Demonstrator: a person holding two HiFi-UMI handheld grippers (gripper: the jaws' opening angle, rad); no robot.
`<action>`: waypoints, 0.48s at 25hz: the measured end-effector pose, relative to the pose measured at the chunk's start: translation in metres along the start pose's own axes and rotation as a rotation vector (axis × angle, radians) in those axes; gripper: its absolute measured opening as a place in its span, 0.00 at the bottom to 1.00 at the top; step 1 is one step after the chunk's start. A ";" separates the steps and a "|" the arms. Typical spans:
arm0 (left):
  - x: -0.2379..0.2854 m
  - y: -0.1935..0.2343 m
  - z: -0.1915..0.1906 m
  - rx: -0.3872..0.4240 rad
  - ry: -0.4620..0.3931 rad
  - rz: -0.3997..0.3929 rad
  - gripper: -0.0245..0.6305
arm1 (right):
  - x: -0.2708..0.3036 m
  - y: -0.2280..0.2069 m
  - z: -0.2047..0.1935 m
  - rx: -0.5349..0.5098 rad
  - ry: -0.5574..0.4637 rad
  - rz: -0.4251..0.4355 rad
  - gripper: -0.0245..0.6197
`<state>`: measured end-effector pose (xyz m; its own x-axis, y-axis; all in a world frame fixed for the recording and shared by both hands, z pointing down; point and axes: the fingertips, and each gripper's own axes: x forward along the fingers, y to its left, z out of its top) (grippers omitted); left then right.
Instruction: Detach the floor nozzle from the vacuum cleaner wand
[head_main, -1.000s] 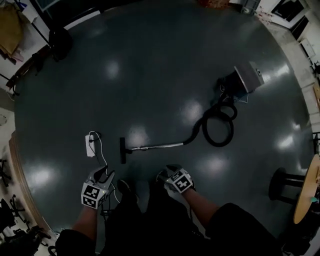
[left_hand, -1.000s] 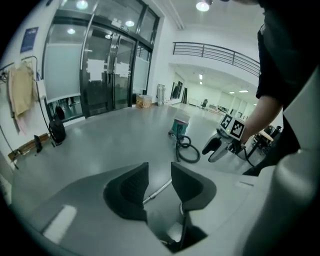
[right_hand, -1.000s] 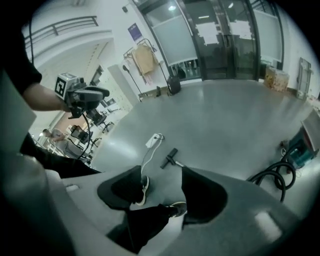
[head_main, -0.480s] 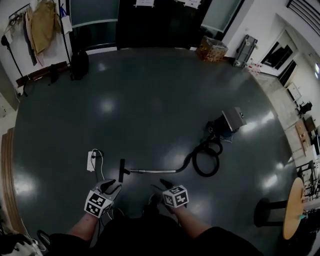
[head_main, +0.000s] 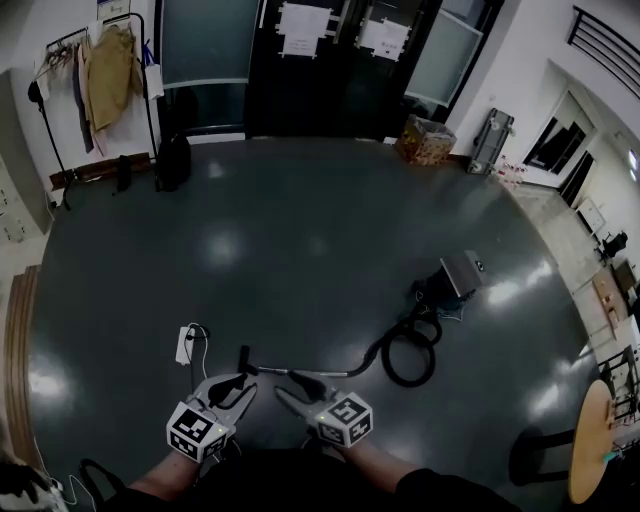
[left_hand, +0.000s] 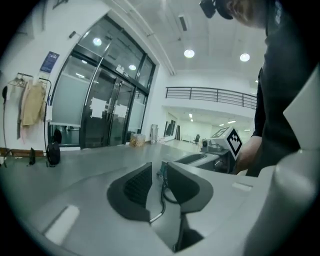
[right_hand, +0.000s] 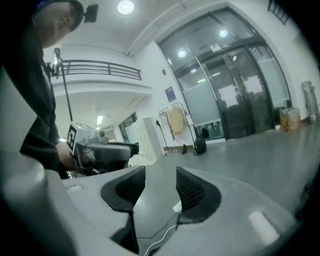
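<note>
The vacuum lies on the dark floor in the head view. Its black floor nozzle (head_main: 243, 361) sits on the end of the metal wand (head_main: 300, 373). The wand runs right into the coiled hose (head_main: 410, 355) and the grey canister (head_main: 460, 272). My left gripper (head_main: 238, 386) and right gripper (head_main: 284, 384) are held up side by side, well above the floor and close to me. Both point almost level. In the left gripper view the jaws (left_hand: 159, 183) are closing with nothing between them. The right gripper's jaws (right_hand: 160, 188) are also closing on nothing.
A white power strip (head_main: 184, 345) with cables lies left of the nozzle. A coat rack (head_main: 108, 62) and a black bag (head_main: 174, 160) stand by the far glass doors, with a box (head_main: 424, 140) at the back right. A round table (head_main: 590, 440) and a stool (head_main: 528, 455) are at the right.
Both grippers have risen and tipped up from pointing at the floor to nearly level. The head view has lifted, so the far doors now show. Both pairs of jaws have narrowed.
</note>
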<state>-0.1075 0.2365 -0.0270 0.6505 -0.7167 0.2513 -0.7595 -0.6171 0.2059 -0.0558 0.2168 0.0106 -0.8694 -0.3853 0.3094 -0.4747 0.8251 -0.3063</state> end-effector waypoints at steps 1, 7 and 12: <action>0.003 -0.012 0.012 0.008 -0.029 -0.014 0.18 | -0.008 0.007 0.019 -0.034 -0.039 0.033 0.33; 0.027 -0.072 0.061 0.110 -0.112 -0.082 0.10 | -0.064 0.029 0.077 -0.119 -0.205 0.156 0.20; 0.023 -0.097 0.081 0.183 -0.117 -0.118 0.03 | -0.089 0.037 0.098 -0.159 -0.283 0.155 0.06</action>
<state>-0.0182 0.2539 -0.1183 0.7390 -0.6626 0.1223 -0.6713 -0.7395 0.0498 -0.0095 0.2417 -0.1163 -0.9435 -0.3314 0.0023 -0.3264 0.9282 -0.1789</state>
